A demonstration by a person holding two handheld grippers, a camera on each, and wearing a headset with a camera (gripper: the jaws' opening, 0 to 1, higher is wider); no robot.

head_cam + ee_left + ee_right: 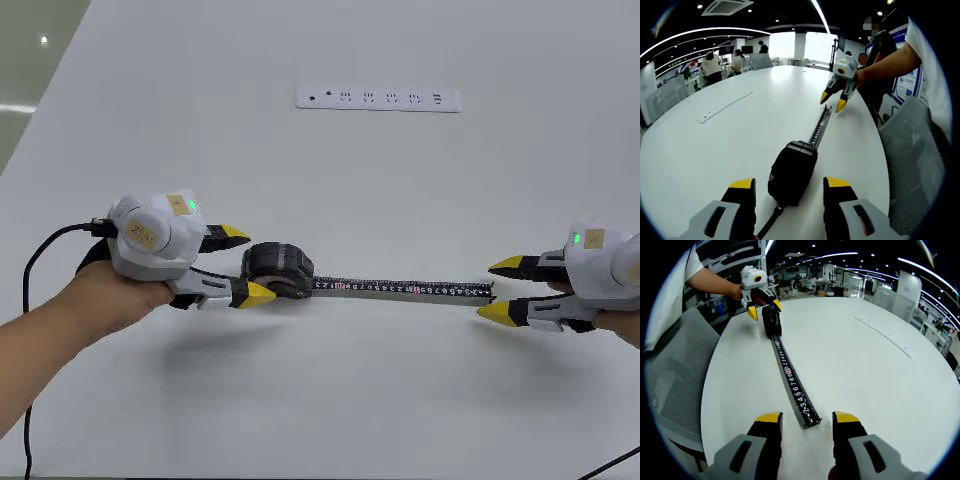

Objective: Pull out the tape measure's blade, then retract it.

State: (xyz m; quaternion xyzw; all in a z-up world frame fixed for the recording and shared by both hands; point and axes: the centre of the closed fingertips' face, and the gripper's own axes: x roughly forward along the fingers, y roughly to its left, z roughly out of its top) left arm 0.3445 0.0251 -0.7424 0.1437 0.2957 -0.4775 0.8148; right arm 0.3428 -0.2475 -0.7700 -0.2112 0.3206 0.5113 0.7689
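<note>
White table (pixel 300 400) | left tool (pixel 255 263) open around tape measure (pixel 282 268) | right tool (pixel 487 290) open

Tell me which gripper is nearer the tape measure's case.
Left. The left gripper has its open jaws either side of the case; the right gripper sits at the far tip of the pulled-out blade.

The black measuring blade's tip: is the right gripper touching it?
Apart. In the right gripper view, white table shows between the blade's tip and each jaw of the open right gripper.
</note>
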